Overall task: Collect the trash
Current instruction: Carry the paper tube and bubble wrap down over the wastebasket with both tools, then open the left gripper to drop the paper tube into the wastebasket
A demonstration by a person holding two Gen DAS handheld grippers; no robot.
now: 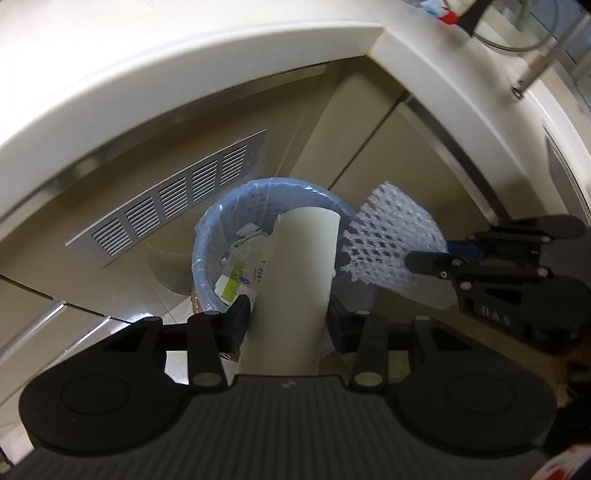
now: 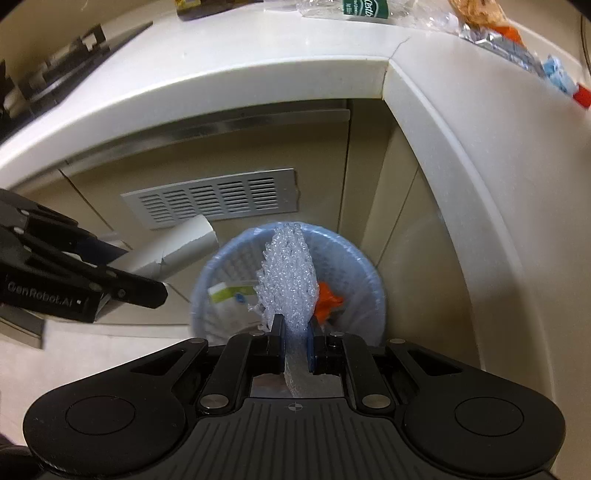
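A blue mesh waste bin lined with a clear bag stands on the floor under the counter corner. It holds paper scraps and an orange wrapper. My left gripper is shut on a cream cardboard tube that points down over the bin's rim. My right gripper is shut on a white foam net sleeve, held above the bin's opening, just right of the tube.
A white counter wraps the corner above the bin, with wrappers and a bottle on top and a stove grate at left. A metal vent grille sits in the cabinet behind.
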